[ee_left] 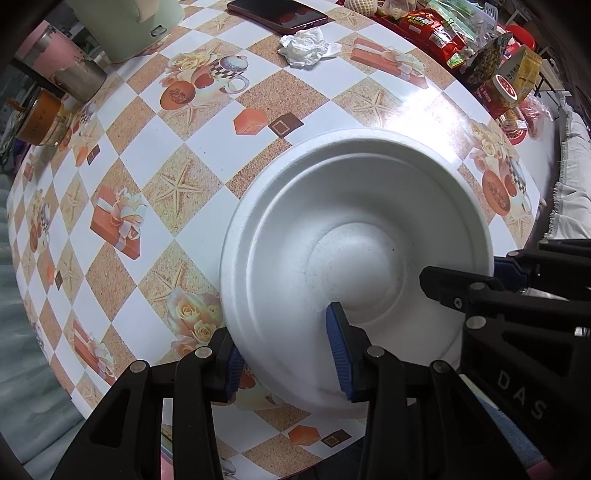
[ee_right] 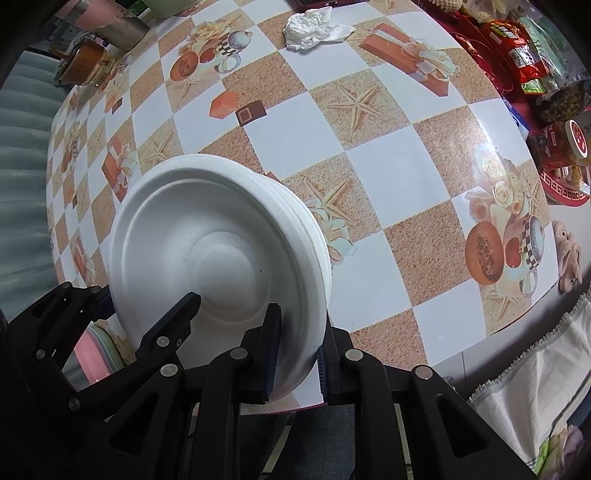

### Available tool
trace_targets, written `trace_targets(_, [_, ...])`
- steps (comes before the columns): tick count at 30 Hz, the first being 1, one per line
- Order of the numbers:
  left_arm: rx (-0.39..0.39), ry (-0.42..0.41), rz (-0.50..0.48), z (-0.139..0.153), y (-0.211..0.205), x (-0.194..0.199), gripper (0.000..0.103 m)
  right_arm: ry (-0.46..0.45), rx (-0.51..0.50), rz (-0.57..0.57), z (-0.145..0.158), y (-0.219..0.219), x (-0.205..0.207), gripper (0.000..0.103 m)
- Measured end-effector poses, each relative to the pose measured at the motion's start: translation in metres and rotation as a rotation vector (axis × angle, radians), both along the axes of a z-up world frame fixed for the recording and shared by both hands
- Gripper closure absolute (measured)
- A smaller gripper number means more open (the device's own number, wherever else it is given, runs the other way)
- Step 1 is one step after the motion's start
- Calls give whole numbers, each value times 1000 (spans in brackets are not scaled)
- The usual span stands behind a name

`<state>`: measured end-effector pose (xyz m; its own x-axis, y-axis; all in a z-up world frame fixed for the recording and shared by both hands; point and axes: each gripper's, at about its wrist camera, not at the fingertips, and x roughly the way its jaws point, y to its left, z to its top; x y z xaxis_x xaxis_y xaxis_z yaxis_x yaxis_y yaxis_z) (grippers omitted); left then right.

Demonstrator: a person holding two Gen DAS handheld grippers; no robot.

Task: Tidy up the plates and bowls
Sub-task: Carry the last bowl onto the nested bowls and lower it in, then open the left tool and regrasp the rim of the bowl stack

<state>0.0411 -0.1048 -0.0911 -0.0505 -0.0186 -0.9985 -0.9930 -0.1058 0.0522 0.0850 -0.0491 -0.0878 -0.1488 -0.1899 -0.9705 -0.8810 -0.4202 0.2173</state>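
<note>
A stack of white foam plates (ee_left: 332,236) sits near the front edge of the patterned table; it also shows in the right wrist view (ee_right: 207,240). My left gripper (ee_left: 288,354) straddles the stack's near-left rim, one blue pad outside and one inside. My right gripper (ee_right: 295,354) clamps the stack's right rim, one finger inside and one outside. The right gripper also shows in the left wrist view (ee_left: 480,280), and the left gripper shows in the right wrist view (ee_right: 147,306). A pink and green dish (ee_right: 96,354) lies partly hidden under the stack's left side.
A crumpled tissue (ee_left: 308,46), a dark phone (ee_left: 277,14), a pale green appliance (ee_left: 129,26), a pink tumbler (ee_left: 62,62) and a jar (ee_left: 40,118) stand at the back. Snack packets (ee_left: 461,40) crowd the back right. The table's front edge (ee_right: 498,332) is close.
</note>
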Motion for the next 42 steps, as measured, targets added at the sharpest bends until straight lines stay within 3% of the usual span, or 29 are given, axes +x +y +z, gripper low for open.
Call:
trace_targets(5, [10, -8, 11, 2, 2, -1, 55, -3, 11, 5, 2, -1, 0, 84])
trace_targets(9, [35, -18, 15, 9, 1, -2, 29, 9, 18, 18, 6, 0, 1, 84])
trace_targets(12, [65, -20, 30, 17, -1, -8, 24, -6, 36, 37, 9, 0, 0, 84])
trace_targets(14, [65, -1, 45, 19, -2, -13, 23, -13, 41, 28, 10, 2, 3, 59])
trace_targets(16, [49, 2, 69, 17, -4, -21, 22, -34, 68, 14, 12, 6, 8, 12])
trace_targets(17, [45, -16, 84, 16, -5, -25, 22, -25, 72, 4, 14, 8, 11, 8])
trace_targets(21, [28, -44, 139, 14, -15, -41, 22, -21, 62, -6, 14, 11, 22, 7])
trace_targets(26, [-13, -66, 166, 10, -31, -49, 22, -68, 169, 99, 19, -1, 22, 1])
trace_targets(30, [-23, -83, 188, 12, -38, -53, 22, -68, 116, 85, 14, -7, 22, 1])
trace_targets(42, [-30, -80, 197, 17, -42, -62, 22, -92, 100, 52, 19, -3, 16, 1])
